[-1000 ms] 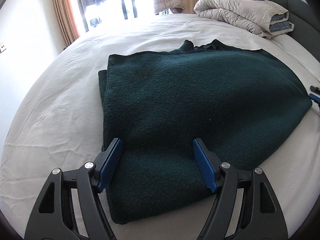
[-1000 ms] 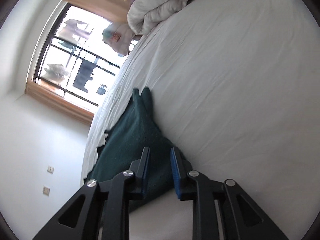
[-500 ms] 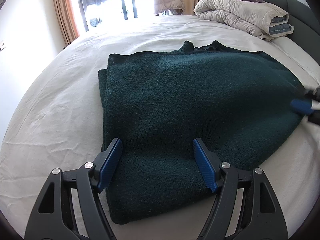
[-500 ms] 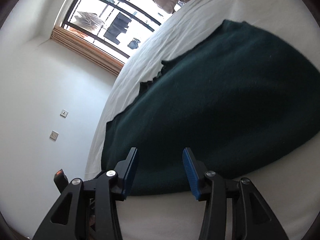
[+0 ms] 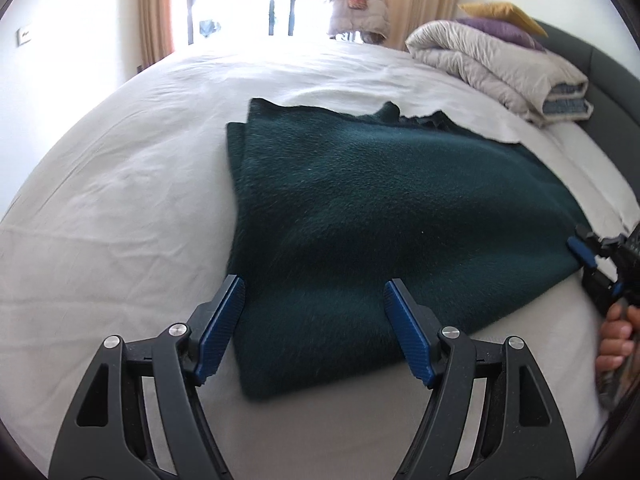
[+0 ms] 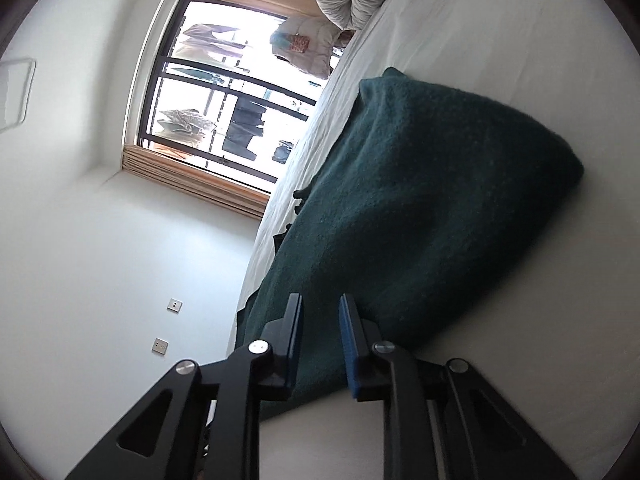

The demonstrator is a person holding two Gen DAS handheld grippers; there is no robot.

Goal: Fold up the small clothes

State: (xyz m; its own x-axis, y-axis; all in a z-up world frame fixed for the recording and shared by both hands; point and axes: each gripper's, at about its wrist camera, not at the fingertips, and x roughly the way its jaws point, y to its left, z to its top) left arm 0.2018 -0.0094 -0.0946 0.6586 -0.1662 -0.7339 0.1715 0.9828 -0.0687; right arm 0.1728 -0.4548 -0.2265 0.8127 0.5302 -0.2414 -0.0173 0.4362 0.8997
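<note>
Sweater (image 5: 384, 216) lies long-axis left to right on the bed (image 5: 120, 208); right gripper (image 6: 320, 344), jaws just narrowing around its right corner, is nearest; left gripper (image 5: 314, 332) wide over the near edge.

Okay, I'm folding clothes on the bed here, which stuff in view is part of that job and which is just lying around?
Part of the job:
- green garment, folded over on the bed sheet
- left hand-held gripper, open over its near edge
- right hand-held gripper, jaws just closing at its side edge

Just lying around:
- duvet
- yellow pillow
- purple pillow
- padded jacket by the window
</note>
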